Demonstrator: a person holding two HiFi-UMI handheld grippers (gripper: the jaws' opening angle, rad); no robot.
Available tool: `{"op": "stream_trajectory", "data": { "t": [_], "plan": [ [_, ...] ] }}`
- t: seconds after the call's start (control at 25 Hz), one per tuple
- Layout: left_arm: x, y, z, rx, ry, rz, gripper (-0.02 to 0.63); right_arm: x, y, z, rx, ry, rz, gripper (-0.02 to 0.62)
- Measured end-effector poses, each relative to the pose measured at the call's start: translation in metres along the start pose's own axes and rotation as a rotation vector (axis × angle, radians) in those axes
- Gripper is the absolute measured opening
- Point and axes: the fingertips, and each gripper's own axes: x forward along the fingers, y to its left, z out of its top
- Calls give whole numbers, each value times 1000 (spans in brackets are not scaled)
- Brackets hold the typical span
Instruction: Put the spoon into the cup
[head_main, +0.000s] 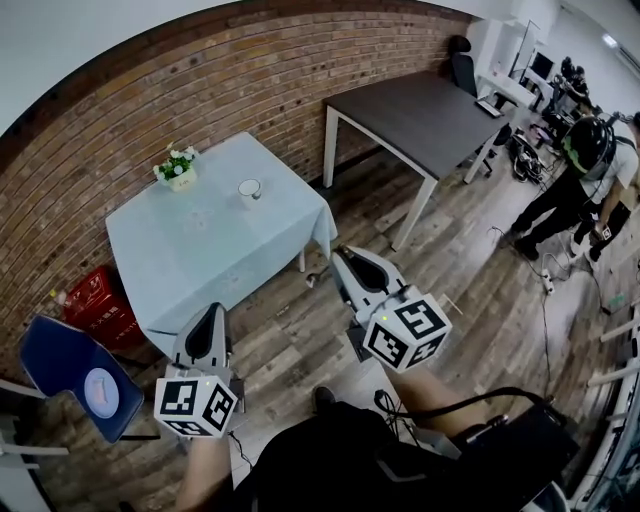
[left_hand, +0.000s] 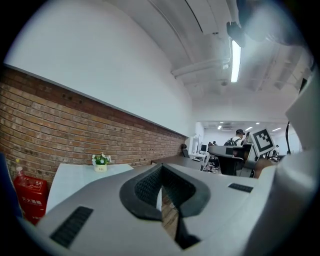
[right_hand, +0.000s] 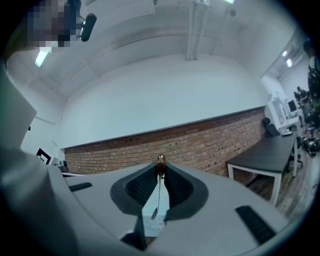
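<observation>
Spoon (right_hand: 158, 193), with its surroundings listed from largest to smallest.

**Table** (head_main: 200, 250): covered with a pale blue cloth, it fills the centre left of the head view against the brick wall.

**Right gripper** (head_main: 340, 257): at lower centre of the head view, it points toward the table's near right corner and stands well apart from the cloth. In its own view the jaws are clenched on the brown knob at the end of the spoon's handle.

**Left gripper** (head_main: 212, 313): at lower left of the head view. In its own view the jaws are drawn together with only a sliver of floor showing between them, and they grasp nothing.

**Flower pot** (head_main: 176, 168): at the far edge of the table.

**Cup** (head_main: 249, 188): small and white, upright, near the cloth's far right side. It is apart from the pot and far from both grippers.

**Spoon**: at centre of the right gripper view, it hangs from the jaw tips with its thin shaft and bowl pointing down.

- **Handling (judged):** the spoon looks light and stiff. Its slim, smooth shaft would likely slip or pivot between the pads, so the thicker knob is the sounder place to grip.
- **Entry (judged):** with the spoon hanging this way, the bowl can enter the cup first.
- **Risks (judged):** the spoon may swing, and the cup looks light enough to tip if its rim is knocked.
</observation>
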Motion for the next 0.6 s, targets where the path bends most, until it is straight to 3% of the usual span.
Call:
{"op": "stream_trajectory", "data": {
  "t": [0.28, 0.6],
  "plan": [
    [37, -10, -2, 11, 19, 25, 11, 17, -35, 3, 12, -10, 23, 52],
    [59, 7, -1, 6, 27, 54, 10, 45, -53, 6, 32, -8, 25, 52]
  ]
}}
